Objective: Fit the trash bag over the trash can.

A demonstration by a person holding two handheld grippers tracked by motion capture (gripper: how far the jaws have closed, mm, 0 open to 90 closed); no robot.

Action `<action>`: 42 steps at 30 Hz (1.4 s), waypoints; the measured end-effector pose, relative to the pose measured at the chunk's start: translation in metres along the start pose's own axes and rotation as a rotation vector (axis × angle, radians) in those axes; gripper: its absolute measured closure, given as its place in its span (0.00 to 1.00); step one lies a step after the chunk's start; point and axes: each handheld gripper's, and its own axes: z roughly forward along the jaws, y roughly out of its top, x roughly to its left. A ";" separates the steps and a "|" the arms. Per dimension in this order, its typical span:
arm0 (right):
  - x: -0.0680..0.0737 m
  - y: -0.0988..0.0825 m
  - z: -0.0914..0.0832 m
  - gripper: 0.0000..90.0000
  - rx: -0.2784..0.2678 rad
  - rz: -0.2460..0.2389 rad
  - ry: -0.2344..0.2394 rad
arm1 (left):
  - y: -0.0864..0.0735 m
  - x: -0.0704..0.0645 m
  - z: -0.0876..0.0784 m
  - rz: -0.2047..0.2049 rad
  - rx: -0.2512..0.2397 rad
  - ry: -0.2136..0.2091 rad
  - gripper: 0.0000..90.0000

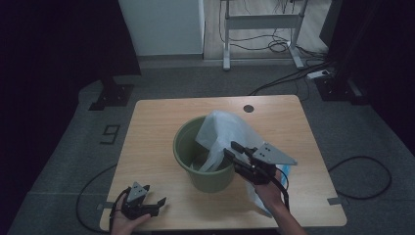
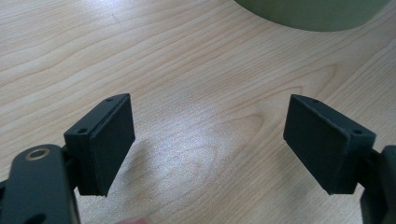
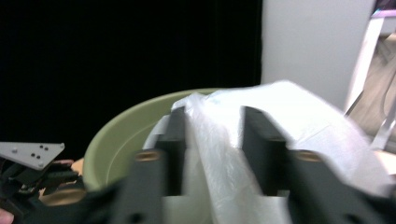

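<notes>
Fingers, right gripper (image 1: 234,149): half open, thin white plastic bag (image 1: 222,132) between them; whether the pads press it, I cannot tell.
Fingers, left gripper (image 2: 210,140): wide open, holding nothing, over pale wooden counter (image 1: 156,122).
Bag: draped over round green plastic bucket (image 1: 188,147), at 3 o'clock rim.
Bucket: counter centre.

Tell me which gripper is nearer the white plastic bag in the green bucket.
Right. The right gripper is at the white plastic bag, jaws either side of a fold over the green bucket. The left gripper rests on the table, apart.
</notes>
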 end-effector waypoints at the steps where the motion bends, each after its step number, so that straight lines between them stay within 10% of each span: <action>1: 0.001 -0.001 -0.014 0.47 -0.035 -0.011 -0.048 | 0.000 0.000 0.000 -0.001 0.000 0.001 0.18; 11: -0.012 -0.051 -0.064 0.32 0.027 0.024 -0.159 | 0.000 0.000 0.000 -0.004 -0.001 0.006 0.18; 25: -0.018 -0.119 -0.048 0.30 0.166 0.132 -0.246 | 0.002 0.000 -0.005 -0.024 -0.020 0.008 0.18; 28: -0.018 -0.124 -0.047 0.35 0.180 0.133 -0.260 | 0.006 -0.001 -0.008 -0.039 -0.041 0.004 0.18; 35: -0.032 -0.129 -0.050 0.85 0.208 0.155 -0.306 | 0.012 -0.008 -0.012 -0.049 -0.074 -0.011 0.18; 42: -0.046 -0.116 -0.058 0.96 0.145 0.162 -0.373 | 0.019 -0.005 -0.025 -0.055 -0.093 0.012 0.18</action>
